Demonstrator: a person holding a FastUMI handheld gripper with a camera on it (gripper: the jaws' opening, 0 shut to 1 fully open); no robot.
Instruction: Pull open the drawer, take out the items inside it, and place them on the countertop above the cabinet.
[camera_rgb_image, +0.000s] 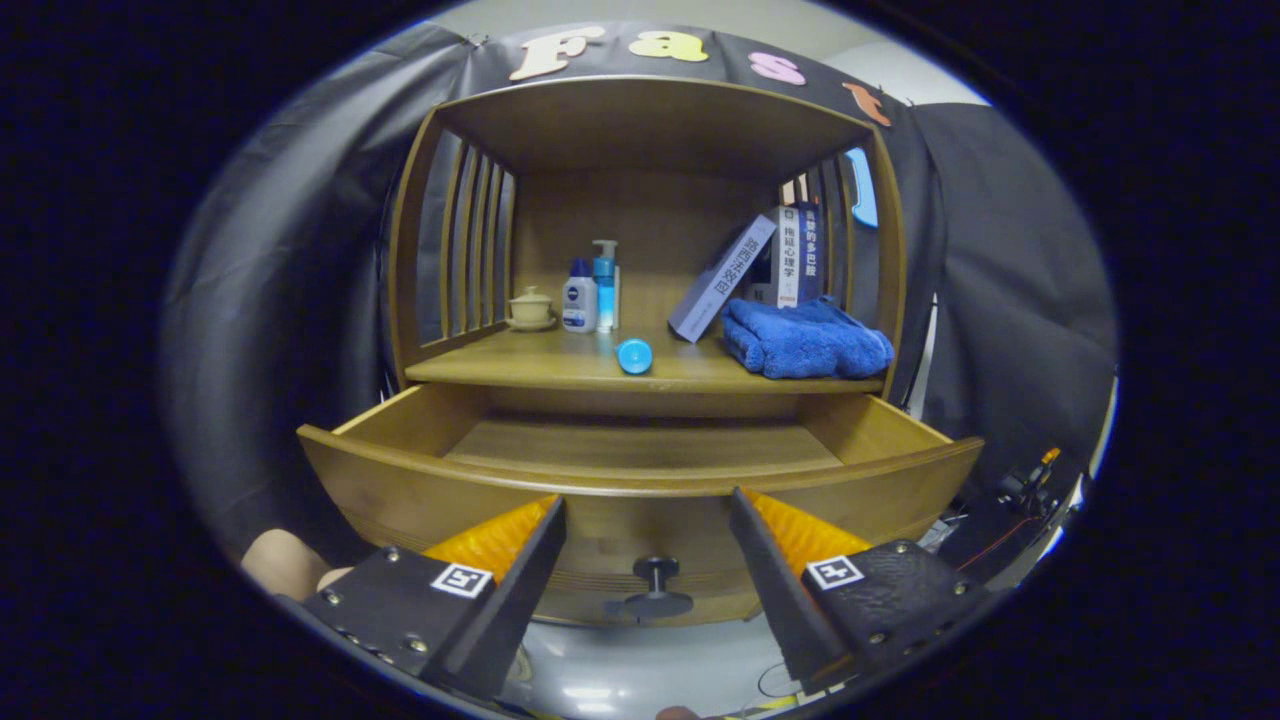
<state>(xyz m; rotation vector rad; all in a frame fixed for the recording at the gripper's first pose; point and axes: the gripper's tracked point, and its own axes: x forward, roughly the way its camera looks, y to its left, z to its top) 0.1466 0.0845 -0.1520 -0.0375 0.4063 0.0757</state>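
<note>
The wooden drawer (640, 475) stands pulled out of the cabinet, and the part of its floor that shows is bare wood. Its dark knob (655, 585) sits on the front panel, just ahead of and between my fingertips. My gripper (648, 510) is open in front of the drawer, holding nothing. On the countertop (520, 365) above the drawer lies a small blue round item (634, 355) near the front edge.
On the countertop stand a lidded cup (530, 308), two bottles (590, 292), leaning books (760, 265) and a folded blue towel (805, 340). Slatted sides and a top board enclose this shelf. A hand (285, 562) shows beside the drawer's lower left.
</note>
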